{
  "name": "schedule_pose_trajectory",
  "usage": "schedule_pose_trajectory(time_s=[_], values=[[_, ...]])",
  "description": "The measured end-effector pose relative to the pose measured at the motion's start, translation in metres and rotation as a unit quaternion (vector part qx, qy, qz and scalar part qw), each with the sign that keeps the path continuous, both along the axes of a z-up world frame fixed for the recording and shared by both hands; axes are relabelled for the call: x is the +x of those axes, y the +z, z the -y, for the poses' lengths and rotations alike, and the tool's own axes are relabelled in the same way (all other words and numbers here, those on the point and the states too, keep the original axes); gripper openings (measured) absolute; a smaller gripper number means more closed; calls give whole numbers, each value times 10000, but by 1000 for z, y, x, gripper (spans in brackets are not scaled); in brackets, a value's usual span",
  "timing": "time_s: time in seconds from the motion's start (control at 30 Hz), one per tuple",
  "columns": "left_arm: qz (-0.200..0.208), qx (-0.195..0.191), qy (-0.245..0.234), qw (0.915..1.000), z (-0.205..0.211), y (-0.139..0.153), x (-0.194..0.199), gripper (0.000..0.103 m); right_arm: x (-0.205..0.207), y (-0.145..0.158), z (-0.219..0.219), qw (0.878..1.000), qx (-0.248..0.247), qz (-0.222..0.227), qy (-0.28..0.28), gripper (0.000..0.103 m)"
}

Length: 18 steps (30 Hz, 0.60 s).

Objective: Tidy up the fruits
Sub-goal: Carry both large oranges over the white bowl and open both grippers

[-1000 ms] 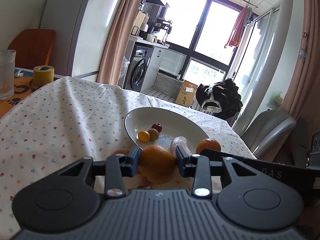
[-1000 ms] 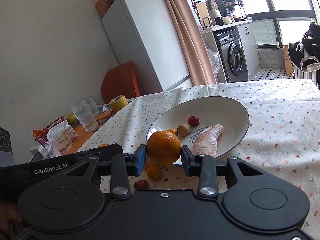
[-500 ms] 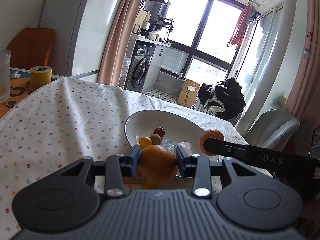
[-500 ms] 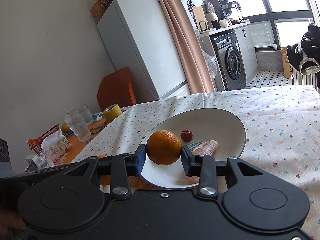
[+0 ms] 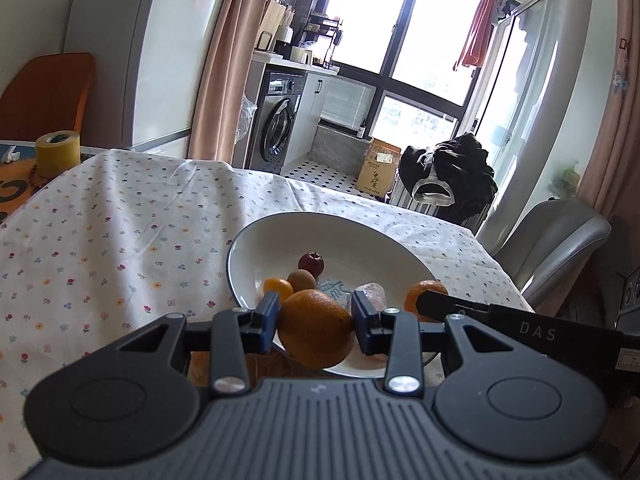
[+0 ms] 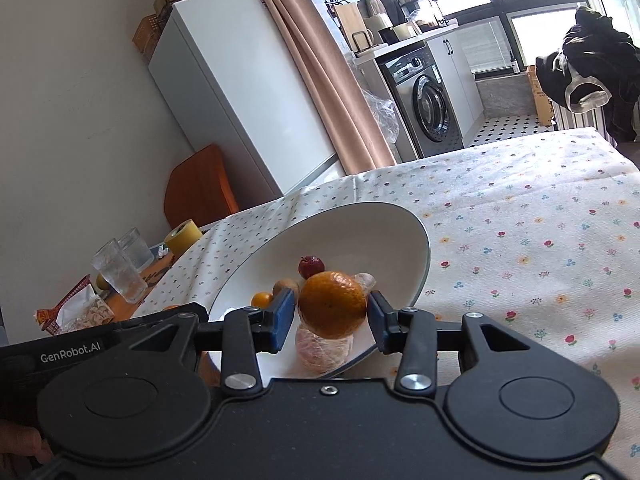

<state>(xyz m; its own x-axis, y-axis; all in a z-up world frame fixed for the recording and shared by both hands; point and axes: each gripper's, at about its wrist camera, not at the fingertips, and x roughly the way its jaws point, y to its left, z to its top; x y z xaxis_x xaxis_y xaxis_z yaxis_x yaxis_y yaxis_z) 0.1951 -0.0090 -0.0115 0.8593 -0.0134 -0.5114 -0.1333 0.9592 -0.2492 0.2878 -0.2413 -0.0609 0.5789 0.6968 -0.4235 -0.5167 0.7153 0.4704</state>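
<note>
An orange (image 5: 316, 332) is clamped across its middle in the left gripper (image 5: 315, 322), another orange (image 6: 333, 310) likewise in the right gripper (image 6: 330, 318), over the plate (image 6: 416, 236)'s near rim; both fruits are judged firm, round, roll-prone.

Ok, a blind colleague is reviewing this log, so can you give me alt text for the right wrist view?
The right gripper holds an orange just above a white plate that already carries a small red fruit, a brown fruit, a little orange one and a peeled segment. The plate sits on a flowered tablecloth; the left gripper's body shows at lower left.
</note>
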Motion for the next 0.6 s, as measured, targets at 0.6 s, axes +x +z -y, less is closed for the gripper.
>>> schedule_pose_trajectory(time_s=[0.6], values=[[-85, 109, 175, 9998, 6, -4, 14, 45, -5, 5, 5, 9997, -70, 221, -114, 56]])
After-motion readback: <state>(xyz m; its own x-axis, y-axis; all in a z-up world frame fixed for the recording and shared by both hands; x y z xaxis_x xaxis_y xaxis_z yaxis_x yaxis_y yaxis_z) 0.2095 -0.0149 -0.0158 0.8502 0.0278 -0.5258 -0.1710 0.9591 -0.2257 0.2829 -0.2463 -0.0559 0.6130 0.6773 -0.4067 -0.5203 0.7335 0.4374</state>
